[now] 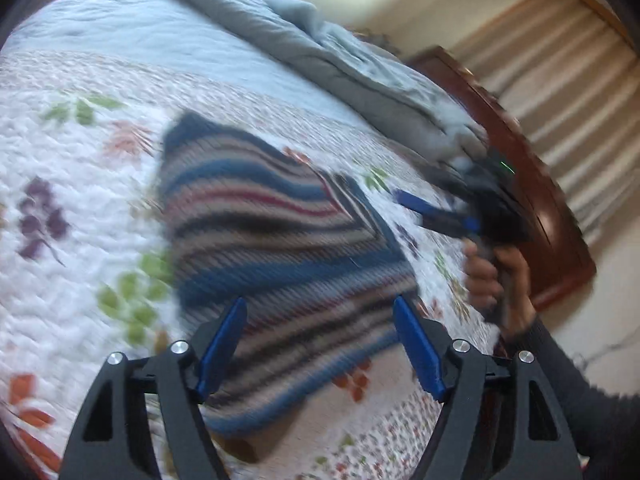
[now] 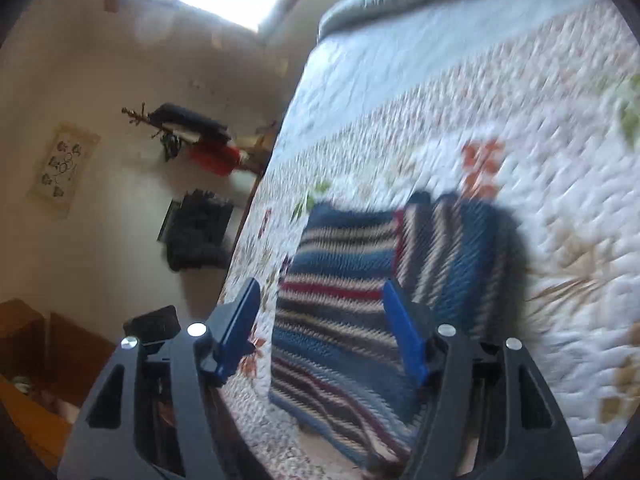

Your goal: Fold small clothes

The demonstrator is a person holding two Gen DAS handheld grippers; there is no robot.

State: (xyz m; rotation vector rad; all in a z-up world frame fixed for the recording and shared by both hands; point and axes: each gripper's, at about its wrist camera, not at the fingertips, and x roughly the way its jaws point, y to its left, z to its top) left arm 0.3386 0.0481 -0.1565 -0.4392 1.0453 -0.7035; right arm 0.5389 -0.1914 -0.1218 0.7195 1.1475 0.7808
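Striped knit garment (image 1: 280, 256) lying on the floral quilt (image 1: 80, 184), directly ahead of and between the spread fingers of the left gripper (image 1: 320, 344); a flap appears turned over its upper edge, so folding is judged partly done, with further folds and squaring likely left. Both the left gripper and the right gripper (image 2: 320, 332) stand wide open and hold nothing. In the right wrist view the garment (image 2: 360, 288) lies between and beyond the fingers. Motion blur hides finer creases.
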